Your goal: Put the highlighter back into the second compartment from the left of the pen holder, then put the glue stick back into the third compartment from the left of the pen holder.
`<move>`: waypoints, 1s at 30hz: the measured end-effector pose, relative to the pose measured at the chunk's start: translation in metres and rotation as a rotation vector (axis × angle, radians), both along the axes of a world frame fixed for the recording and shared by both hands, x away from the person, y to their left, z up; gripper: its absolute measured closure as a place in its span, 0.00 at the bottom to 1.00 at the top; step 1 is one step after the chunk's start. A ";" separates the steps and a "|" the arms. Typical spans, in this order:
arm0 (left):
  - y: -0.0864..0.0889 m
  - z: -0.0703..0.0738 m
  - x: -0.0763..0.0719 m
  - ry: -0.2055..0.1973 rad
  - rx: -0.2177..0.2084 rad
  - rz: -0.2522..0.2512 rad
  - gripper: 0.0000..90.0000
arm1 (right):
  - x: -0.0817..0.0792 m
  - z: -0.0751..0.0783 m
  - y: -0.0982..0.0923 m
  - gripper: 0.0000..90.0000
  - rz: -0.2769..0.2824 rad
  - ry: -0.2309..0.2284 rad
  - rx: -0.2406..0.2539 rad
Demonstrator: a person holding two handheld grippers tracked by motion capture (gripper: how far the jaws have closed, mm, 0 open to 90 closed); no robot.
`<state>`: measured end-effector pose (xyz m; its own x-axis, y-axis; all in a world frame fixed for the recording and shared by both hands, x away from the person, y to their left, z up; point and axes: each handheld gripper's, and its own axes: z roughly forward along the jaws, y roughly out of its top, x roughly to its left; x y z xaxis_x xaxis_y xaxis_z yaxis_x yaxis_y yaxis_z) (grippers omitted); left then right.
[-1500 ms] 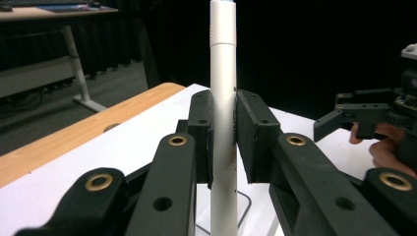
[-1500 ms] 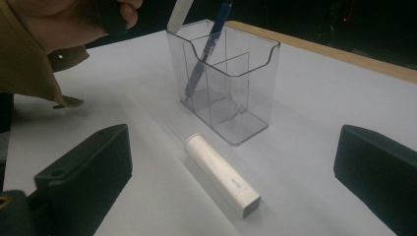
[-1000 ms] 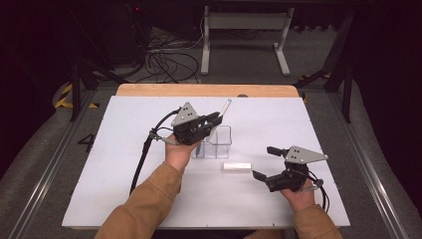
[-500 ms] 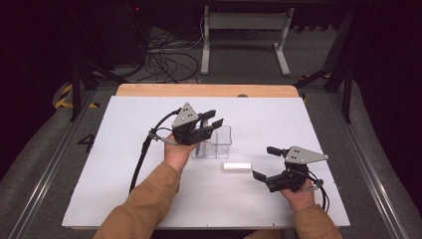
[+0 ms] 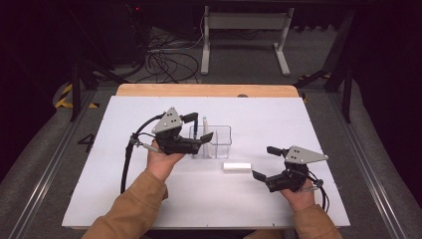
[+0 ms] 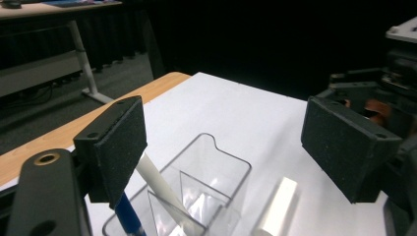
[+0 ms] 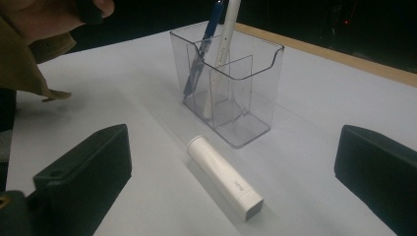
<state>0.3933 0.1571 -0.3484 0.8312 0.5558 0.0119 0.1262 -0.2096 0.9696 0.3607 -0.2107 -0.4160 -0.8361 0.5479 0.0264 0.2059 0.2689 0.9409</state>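
Observation:
A clear divided holder (image 5: 221, 141) (image 6: 211, 182) (image 7: 246, 88) stands mid-table. A white pen (image 5: 205, 130) (image 6: 156, 181) (image 7: 227, 34) and a blue pen (image 5: 196, 130) (image 6: 129, 216) (image 7: 204, 46) lean in its left compartment. My left gripper (image 5: 199, 127) (image 6: 231, 147) hovers just left of the holder. Its jaws have just been opening and stand wide, with the white pen free beside one pad and not pressed. A white capped stick (image 5: 237, 167) (image 7: 223, 177) (image 6: 278, 206) lies on the mat in front of the holder. My right gripper (image 5: 265, 162) (image 7: 233, 142) rests open just right of the stick, jaws facing it.
The white mat (image 5: 149, 199) covers the table, and a wooden edge (image 5: 209, 90) runs along the far side. Beyond it stand a table frame (image 5: 244, 30) and cables (image 5: 164, 59) on the dark floor. A sleeve (image 7: 29, 54) of the other arm shows at the upper left of the right gripper view.
The left gripper held the white pen tilted over the holder, then opened and let it go into the holder. It has drawn back a little to the left. The right gripper stayed put.

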 end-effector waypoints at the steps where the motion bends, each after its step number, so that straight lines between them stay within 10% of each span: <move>1: 0.002 0.001 -0.003 -0.004 0.003 -0.001 0.19 | 0.000 0.000 0.000 0.01 0.000 0.000 0.000; 30: 0.046 -0.012 -0.037 0.060 0.059 0.023 0.07 | -0.002 0.006 0.000 0.00 0.012 -0.023 -0.002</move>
